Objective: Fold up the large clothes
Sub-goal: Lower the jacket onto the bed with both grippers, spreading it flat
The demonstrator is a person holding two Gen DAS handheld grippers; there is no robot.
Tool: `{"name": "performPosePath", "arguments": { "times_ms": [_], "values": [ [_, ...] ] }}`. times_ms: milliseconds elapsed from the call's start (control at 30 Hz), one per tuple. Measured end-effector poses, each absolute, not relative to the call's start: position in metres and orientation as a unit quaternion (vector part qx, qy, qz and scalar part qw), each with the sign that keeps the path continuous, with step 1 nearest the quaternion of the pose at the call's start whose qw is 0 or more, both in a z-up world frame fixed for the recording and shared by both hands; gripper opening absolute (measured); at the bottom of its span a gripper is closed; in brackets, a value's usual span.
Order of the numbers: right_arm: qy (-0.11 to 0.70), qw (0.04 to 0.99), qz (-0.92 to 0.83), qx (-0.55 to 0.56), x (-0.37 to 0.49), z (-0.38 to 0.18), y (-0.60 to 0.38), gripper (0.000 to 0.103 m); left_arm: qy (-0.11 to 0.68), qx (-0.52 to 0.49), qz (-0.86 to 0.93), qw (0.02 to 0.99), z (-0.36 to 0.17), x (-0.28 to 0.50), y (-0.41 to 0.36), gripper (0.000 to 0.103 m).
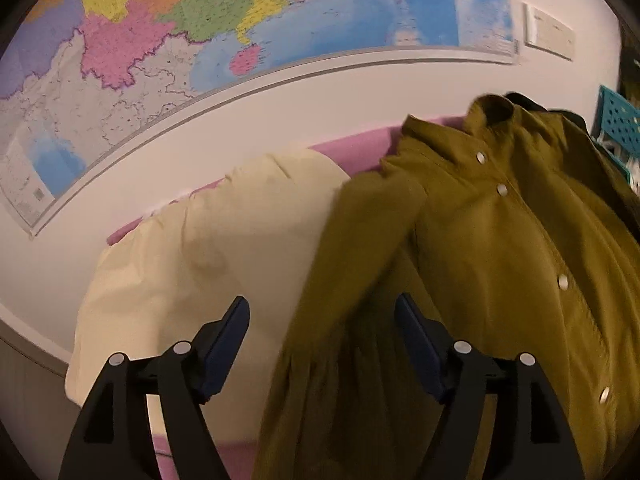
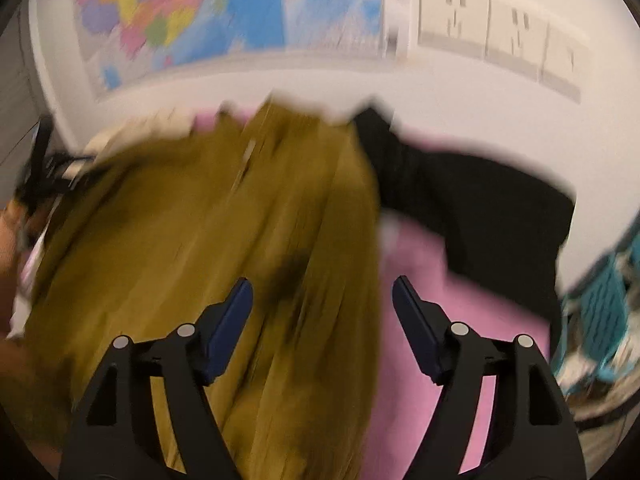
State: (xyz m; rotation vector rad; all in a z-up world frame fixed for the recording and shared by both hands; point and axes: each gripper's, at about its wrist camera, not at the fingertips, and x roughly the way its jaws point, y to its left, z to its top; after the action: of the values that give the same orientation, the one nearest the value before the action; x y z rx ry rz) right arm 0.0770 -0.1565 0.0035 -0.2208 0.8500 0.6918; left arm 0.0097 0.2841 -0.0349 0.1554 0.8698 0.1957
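Olive-green jacket of smooth cloth with a row of pale snap buttons [image 1: 500,248], spread front-up on the pink-covered counter [image 2: 420,320], collar toward the white wall [image 1: 280,120]; one sleeve lies folded across beside a cream-coloured garment [image 1: 200,248]. A black garment [image 2: 480,208] lies at its other side. Left tool [image 1: 322,312]: jaws wide apart above the sleeve, gripping nothing. Right tool [image 2: 322,294]: jaws likewise wide apart, empty, over the blurred jacket edge.
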Motion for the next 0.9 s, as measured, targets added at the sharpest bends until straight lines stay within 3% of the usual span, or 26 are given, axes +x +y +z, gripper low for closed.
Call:
{"name": "performPosePath", "arguments": {
  "times_ms": [100, 133, 167, 200, 300, 467, 600, 767, 833, 867, 900],
  "values": [
    [0.431, 0.837, 0.307, -0.141, 0.035, -0.026, -0.17, 0.069, 0.427, 0.07, 0.091, 0.897, -0.038, -0.004, 0.281, 0.074],
    [0.438, 0.833, 0.304, -0.147, 0.028, -0.036, -0.172, 0.051, 0.428, 0.069, 0.094, 0.896, -0.042, -0.007, 0.28, 0.074],
    [0.445, 0.833, 0.296, -0.142, 0.028, -0.042, -0.175, 0.04, 0.429, 0.069, 0.097, 0.896, -0.042, -0.007, 0.279, 0.073],
    [0.452, 0.831, 0.295, -0.134, 0.03, -0.042, -0.178, 0.014, 0.43, 0.068, 0.097, 0.895, -0.044, -0.007, 0.28, 0.073],
    [0.419, 0.861, 0.277, -0.077, 0.047, -0.004, -0.208, 0.009, 0.428, 0.065, 0.109, 0.895, -0.041, -0.007, 0.281, 0.064],
    [0.355, 0.913, 0.201, -0.029, 0.093, 0.063, -0.262, 0.008, 0.416, 0.052, 0.132, 0.898, -0.031, -0.013, 0.289, 0.059],
    [0.388, 0.908, 0.158, 0.011, 0.135, 0.038, -0.286, 0.008, 0.415, 0.044, 0.131, 0.899, -0.029, -0.021, 0.299, 0.062],
    [0.444, 0.886, 0.129, 0.029, 0.158, -0.025, -0.285, 0.027, 0.41, 0.023, 0.127, 0.903, -0.024, -0.048, 0.316, 0.071],
    [0.44, 0.89, 0.117, 0.035, 0.153, -0.032, -0.286, 0.051, 0.412, 0.014, 0.123, 0.903, -0.022, -0.062, 0.325, 0.072],
    [0.432, 0.895, 0.111, 0.029, 0.146, -0.03, -0.284, 0.053, 0.414, 0.009, 0.118, 0.903, -0.022, -0.069, 0.328, 0.074],
    [0.413, 0.904, 0.105, 0.021, 0.137, -0.023, -0.284, 0.061, 0.417, 0.004, 0.116, 0.902, -0.023, -0.075, 0.331, 0.075]
  ]
}}
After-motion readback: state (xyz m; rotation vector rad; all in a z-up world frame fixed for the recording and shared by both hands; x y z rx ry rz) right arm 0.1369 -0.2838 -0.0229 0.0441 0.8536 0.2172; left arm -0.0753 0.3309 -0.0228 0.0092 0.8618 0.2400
